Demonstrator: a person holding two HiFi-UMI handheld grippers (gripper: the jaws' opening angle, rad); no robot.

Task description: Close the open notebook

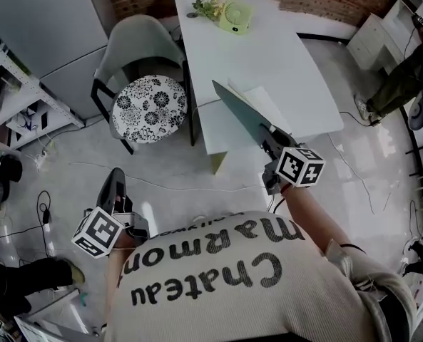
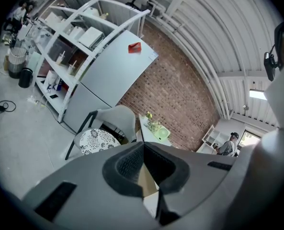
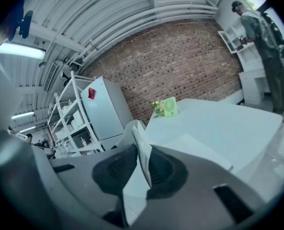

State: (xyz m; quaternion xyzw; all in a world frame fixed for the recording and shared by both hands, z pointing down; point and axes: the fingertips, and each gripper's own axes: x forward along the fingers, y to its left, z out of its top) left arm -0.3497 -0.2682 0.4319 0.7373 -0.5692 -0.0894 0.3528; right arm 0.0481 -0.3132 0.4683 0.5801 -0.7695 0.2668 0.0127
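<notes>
The notebook lies near the front edge of the white table (image 1: 268, 55). Its grey cover (image 1: 241, 111) is lifted and stands steeply tilted over the white page (image 1: 269, 104). My right gripper (image 1: 267, 137) is shut on the cover's near edge; in the right gripper view the thin cover (image 3: 141, 147) is pinched between both pads of my right gripper (image 3: 142, 163), and the flat page (image 3: 194, 147) lies to its right. My left gripper (image 1: 115, 185) hangs low at the left over the floor, away from the table. In its own view my left gripper (image 2: 142, 150) has its jaws together with nothing held.
A chair with a flower-patterned cushion (image 1: 150, 100) stands at the table's left side. A green fan (image 1: 234, 16) and a small plant (image 1: 210, 4) sit at the table's far end. A fridge (image 1: 47, 27) and shelving (image 1: 11, 98) are at the left; a person (image 1: 404, 77) stands at the right. Cables (image 1: 43, 216) lie on the floor.
</notes>
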